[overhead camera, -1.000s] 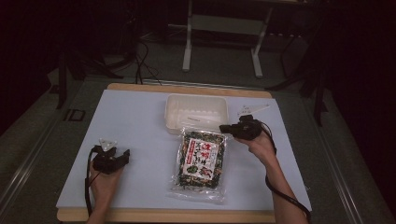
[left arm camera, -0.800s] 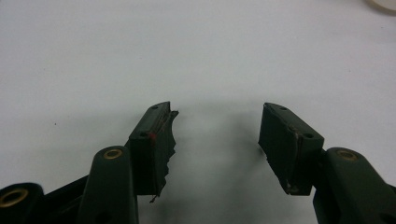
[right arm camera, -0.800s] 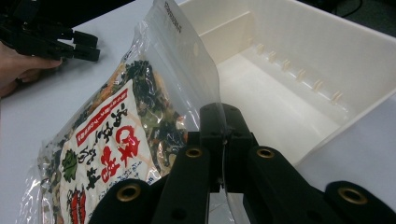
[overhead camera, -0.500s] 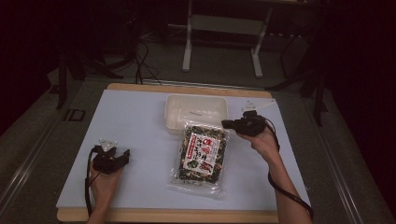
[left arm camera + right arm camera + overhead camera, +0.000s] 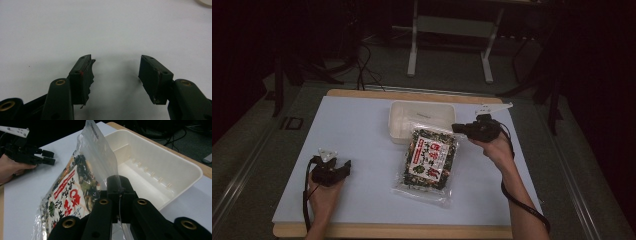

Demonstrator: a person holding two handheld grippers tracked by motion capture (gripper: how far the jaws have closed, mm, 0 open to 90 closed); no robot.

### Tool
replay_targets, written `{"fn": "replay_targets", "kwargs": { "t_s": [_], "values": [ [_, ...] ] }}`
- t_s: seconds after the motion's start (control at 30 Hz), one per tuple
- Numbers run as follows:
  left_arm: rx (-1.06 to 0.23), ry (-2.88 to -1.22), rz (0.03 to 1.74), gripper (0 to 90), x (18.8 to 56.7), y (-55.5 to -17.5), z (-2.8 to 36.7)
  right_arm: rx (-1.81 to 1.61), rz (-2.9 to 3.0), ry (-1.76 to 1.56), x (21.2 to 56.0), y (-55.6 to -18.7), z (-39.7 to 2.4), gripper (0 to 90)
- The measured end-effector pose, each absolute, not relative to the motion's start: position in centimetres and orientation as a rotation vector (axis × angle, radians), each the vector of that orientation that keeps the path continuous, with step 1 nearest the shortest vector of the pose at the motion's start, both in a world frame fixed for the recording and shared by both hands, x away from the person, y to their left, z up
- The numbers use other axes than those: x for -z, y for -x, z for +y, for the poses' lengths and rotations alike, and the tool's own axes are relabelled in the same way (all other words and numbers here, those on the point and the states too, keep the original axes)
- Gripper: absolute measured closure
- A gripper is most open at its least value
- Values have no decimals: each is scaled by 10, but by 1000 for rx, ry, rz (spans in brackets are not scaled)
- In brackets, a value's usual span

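Bag (image 5: pixel 429 158) top edge lifted toward tray (image 5: pixel 421 118), right gripper (image 5: pixel 119 185) pinching it (left gripper (image 5: pixel 115 71) spread).

The desk (image 5: pixel 362 130) is pale blue-white with a tan wooden edge. The far tray (image 5: pixel 422 112) is cream white. The clear snack bag (image 5: pixel 428 160) shows dark green and black pieces, probably seaweed, behind a white label with red characters. Both tongs (image 5: pixel 334 170) (image 5: pixel 462 129) are black.
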State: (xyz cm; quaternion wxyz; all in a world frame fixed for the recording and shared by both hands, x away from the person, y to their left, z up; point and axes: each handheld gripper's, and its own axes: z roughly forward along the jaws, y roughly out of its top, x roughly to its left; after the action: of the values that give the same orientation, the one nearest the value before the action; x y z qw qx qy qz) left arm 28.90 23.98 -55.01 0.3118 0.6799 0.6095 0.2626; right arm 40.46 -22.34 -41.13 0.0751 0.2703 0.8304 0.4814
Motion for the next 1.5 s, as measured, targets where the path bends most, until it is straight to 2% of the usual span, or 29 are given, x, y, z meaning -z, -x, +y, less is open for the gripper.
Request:
{"fn": "replay_targets", "kwargs": {
  "t_s": [1.5],
  "values": [
    [-696,-1795,1609,445,550,-289,240,-1493,2435,-735,366,-405,-223,897]
  ]
}}
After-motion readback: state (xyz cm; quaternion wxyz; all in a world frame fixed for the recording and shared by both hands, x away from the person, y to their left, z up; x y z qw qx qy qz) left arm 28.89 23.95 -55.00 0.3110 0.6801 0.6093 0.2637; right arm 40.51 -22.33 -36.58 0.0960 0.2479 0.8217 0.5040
